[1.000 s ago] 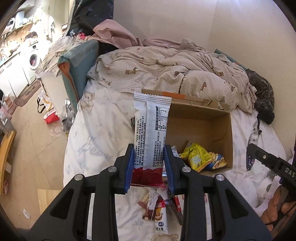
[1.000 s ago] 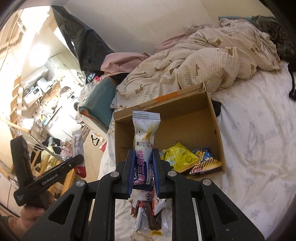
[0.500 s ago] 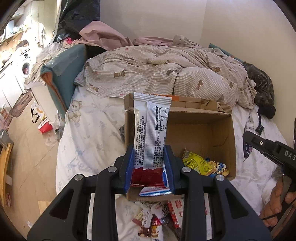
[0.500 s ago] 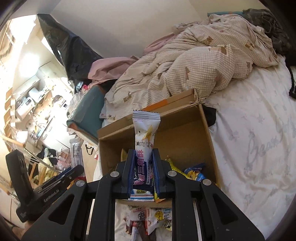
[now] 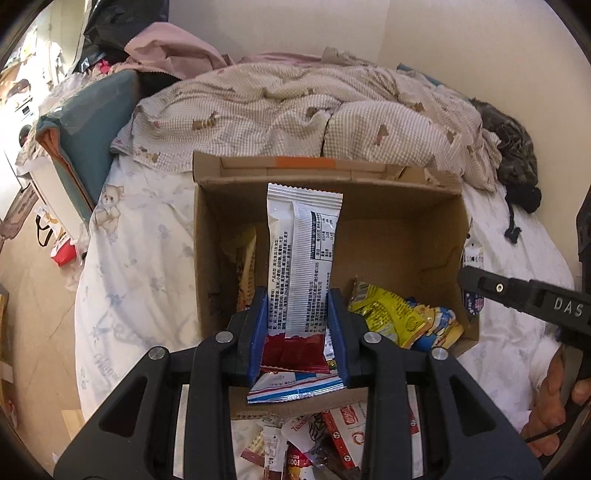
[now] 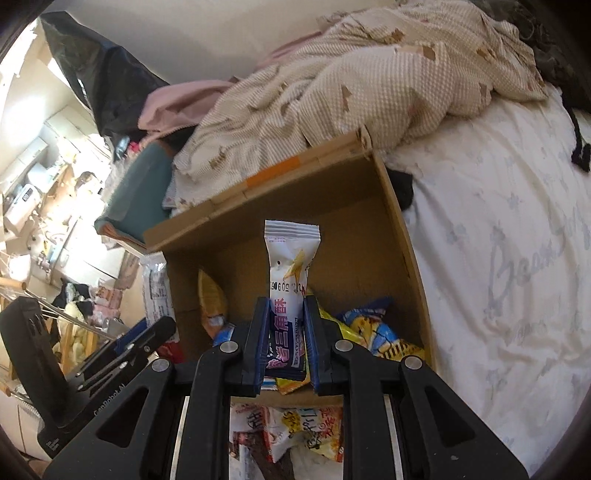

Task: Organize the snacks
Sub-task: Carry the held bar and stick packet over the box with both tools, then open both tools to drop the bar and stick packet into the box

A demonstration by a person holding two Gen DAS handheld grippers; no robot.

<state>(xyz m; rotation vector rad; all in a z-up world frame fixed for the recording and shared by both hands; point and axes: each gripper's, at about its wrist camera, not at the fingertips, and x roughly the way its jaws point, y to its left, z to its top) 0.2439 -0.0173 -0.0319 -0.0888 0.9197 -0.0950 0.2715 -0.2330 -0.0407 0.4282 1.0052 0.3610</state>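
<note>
- Box [image 5: 402, 240] fills mid-frame; its near wall is hidden behind both claws.
- Loose snacks [image 6: 295, 428] at bottom centre are cut off.
- Left gripper [image 5: 297, 332] clamps a silver packet [image 5: 303, 258] upright over the box.
- Right gripper [image 6: 285, 343], tilted down, clamps a white packet [image 6: 290, 269].

I am working in a lived-in home, in a bedroom that opens onto a kitchen or laundry corner. A bed [image 5: 147, 258] with a white printed sheet fills the scene, and a rumpled checked quilt [image 5: 295, 110] with small bear prints is heaped at its far end against a plain cream wall [image 5: 277, 26]. A teal cushion [image 5: 96, 122] sits at the bed's far left corner with pink clothing [image 5: 170, 48] piled behind it. Farther left I see a washing machine [image 5: 22, 133], white cabinets [image 6: 70, 122] and cluttered counters above a pale tiled floor [image 5: 33, 295].
</note>
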